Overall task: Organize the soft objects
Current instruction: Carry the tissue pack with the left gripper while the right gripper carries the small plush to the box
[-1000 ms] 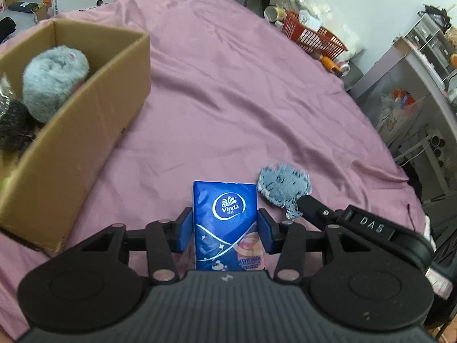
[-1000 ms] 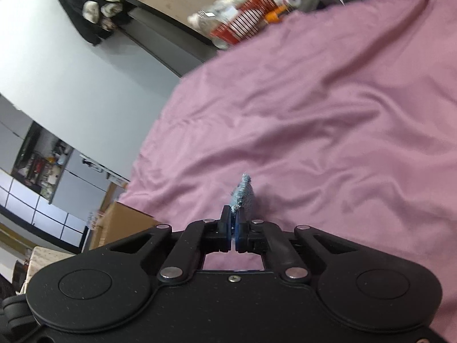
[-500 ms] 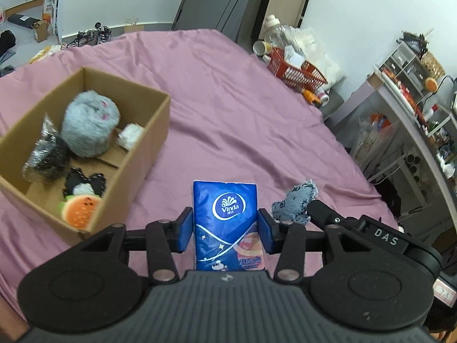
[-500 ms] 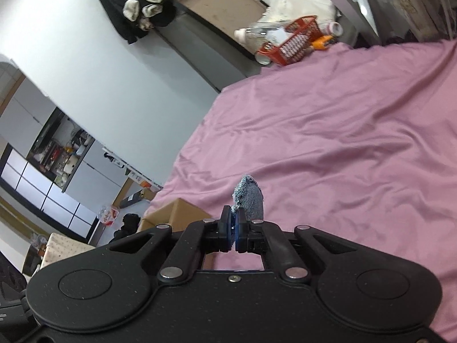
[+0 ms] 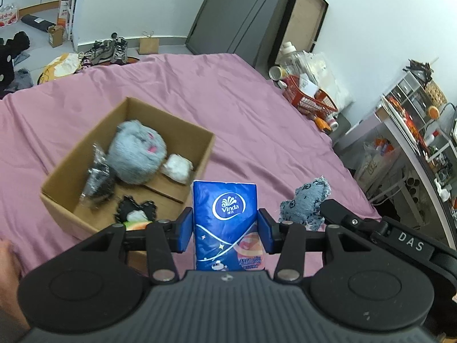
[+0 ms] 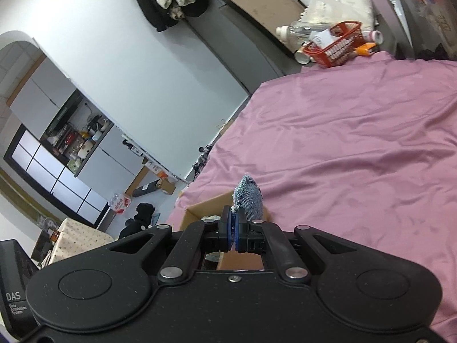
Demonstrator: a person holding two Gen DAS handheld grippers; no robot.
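Left wrist view: left tongs [image 5: 225, 230] clamped on an upright blue tissue pack [image 5: 227, 223], blue pads pressing both its sides, held in the air above the pink sheet [image 5: 242, 131]. Behind and left of the pack, an open cardboard box [image 5: 65, 177] resting on the sheet, holding a grey plush ball [image 5: 137, 157], a white wad [image 5: 177, 168] just right of the ball, a dark crinkly bundle [image 5: 98, 180] to its left, a black-and-white toy [image 5: 137, 211] nearer the camera, and an orange-green item at the near wall, mostly hidden by the tongs. To the right, right tongs [image 5: 322, 214] reaching in from the edge, pinching a denim toy [image 5: 305, 203] lifted clear of the sheet, just beside the pack. Far right past the bed, a red basket [image 5: 311, 97] among clutter. At the lower left edge, part of a hand [image 5: 8, 265]. Right wrist view: right tongs [image 6: 233, 230] squeezed nearly together on the denim toy [image 6: 248, 197], its frayed top sticking up past the pads. Behind the toy, a corner of the box [image 6: 200, 208] on the sheet [image 6: 357, 157]. Red basket [image 6: 334, 43] at the bed's far end.
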